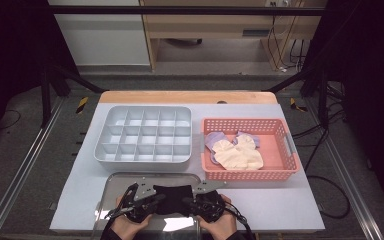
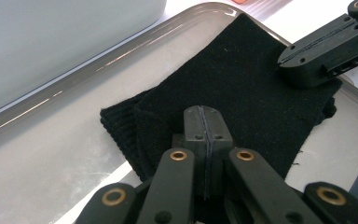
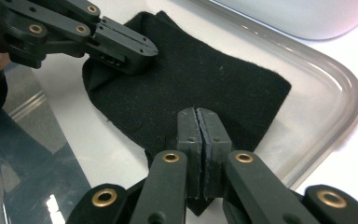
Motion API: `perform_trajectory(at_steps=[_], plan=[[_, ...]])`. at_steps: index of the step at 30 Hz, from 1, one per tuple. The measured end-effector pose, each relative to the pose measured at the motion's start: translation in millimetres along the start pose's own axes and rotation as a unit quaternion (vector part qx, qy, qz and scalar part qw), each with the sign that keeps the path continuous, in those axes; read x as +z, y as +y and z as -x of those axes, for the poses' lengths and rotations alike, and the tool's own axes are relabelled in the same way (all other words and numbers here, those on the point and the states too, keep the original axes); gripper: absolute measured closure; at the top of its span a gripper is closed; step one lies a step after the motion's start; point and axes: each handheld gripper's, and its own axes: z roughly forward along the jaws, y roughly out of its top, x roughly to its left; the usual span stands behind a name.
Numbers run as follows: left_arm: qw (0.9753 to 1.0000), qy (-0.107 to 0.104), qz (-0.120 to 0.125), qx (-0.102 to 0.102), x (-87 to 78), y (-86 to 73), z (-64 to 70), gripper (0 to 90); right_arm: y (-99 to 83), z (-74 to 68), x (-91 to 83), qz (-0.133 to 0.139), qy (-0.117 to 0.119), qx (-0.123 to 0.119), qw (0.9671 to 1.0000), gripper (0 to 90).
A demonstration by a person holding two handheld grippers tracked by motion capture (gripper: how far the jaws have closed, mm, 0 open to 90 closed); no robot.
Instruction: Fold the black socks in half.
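Soft, light black sock on tray; limp, likely to sag and fold. Left gripper and right gripper both clamped on sock edge; best held at opposite ends, probably.

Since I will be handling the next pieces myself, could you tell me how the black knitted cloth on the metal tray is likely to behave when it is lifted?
The black knitted cloth is probably floppy: it lies flat, folded over itself on the metal tray, so free ends should droop. It looks thin, so likely light. Its ribbed knit should give the left gripper and right gripper good grip, though it may stretch.
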Motion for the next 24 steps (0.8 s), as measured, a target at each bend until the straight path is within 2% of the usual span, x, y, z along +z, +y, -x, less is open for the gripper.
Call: perform_trajectory(at_steps=[4, 8, 9, 11, 14, 17, 20, 22, 24], plan=[[1.0000, 0.003, 0.004, -0.003, 1.3, 1.1, 1.0, 89.2, -1.8, -1.1, 1.0, 0.005, -0.007, -0.004, 1.0000, 90.0], [0.9997, 0.008, 0.021, -0.009, -5.5, 3.3, 1.2, 85.2, 0.1, -0.4, -5.5, 0.015, -0.001, 0.004, 0.9999, 85.8], [0.9995, 0.009, 0.028, -0.010, -8.6, 3.4, 1.2, 84.1, 0.7, 0.6, -8.9, 0.020, -0.004, 0.001, 0.9998, 84.5], [0.9990, 0.009, 0.042, -0.016, -15.3, 3.4, 0.6, 81.8, 0.2, 2.3, -16.4, 0.030, -0.013, 0.010, 0.9994, 78.5], [0.9981, 0.021, 0.054, -0.022, -24.4, 1.9, -2.0, 76.2, -5.9, 4.5, -22.8, 0.037, -0.026, 0.023, 0.9987, 71.7], [0.9974, 0.040, 0.047, -0.037, -27.5, -3.7, -9.3, 69.1, -13.2, 5.7, -22.3, 0.033, -0.033, 0.033, 0.9984, 66.8], [0.9976, 0.029, 0.028, -0.057, -21.1, -12.9, -15.4, 66.7, -14.3, 7.4, -19.9, 0.033, -0.028, 0.045, 0.9980, 63.3], [0.9972, 0.014, 0.027, -0.068, -17.0, -15.8, -17.2, 65.4, -14.2, 7.8, -17.6, 0.031, -0.027, 0.049, 0.9980, 62.9], [0.9973, 0.012, 0.025, -0.068, -15.3, -15.6, -17.9, 64.9, -14.6, 7.3, -15.3, 0.028, -0.027, 0.051, 0.9979, 62.9]])
